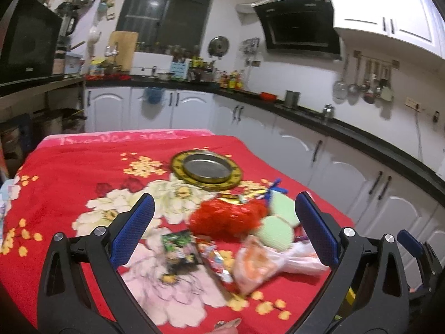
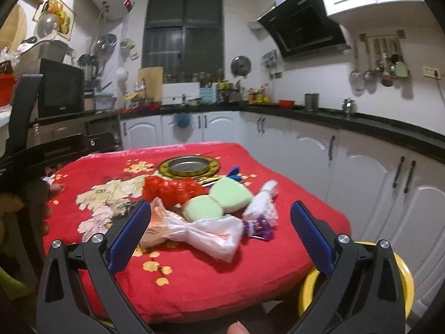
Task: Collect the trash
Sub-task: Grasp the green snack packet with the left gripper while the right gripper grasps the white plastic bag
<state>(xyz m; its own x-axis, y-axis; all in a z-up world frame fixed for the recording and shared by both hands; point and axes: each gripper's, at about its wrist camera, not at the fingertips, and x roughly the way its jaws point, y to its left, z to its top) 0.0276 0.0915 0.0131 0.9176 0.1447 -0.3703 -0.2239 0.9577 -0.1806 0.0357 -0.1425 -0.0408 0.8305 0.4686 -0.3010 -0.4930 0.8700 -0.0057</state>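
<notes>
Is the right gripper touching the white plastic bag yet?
Apart. In the right wrist view the right gripper is open, its blue fingers raised short of the white plastic bag, holding nothing.

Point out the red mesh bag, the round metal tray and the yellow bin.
red mesh bag (image 1: 226, 218), left wrist view, middle of the bunched netting
round metal tray (image 1: 206, 169), left wrist view, silver centre
yellow bin (image 2: 404, 272), right wrist view, rim

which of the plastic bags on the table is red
The crumpled red bag, lying between the gold-rimmed plate and the green sponges. The other bag, nearer the grippers, is pale white with orange print.
</notes>
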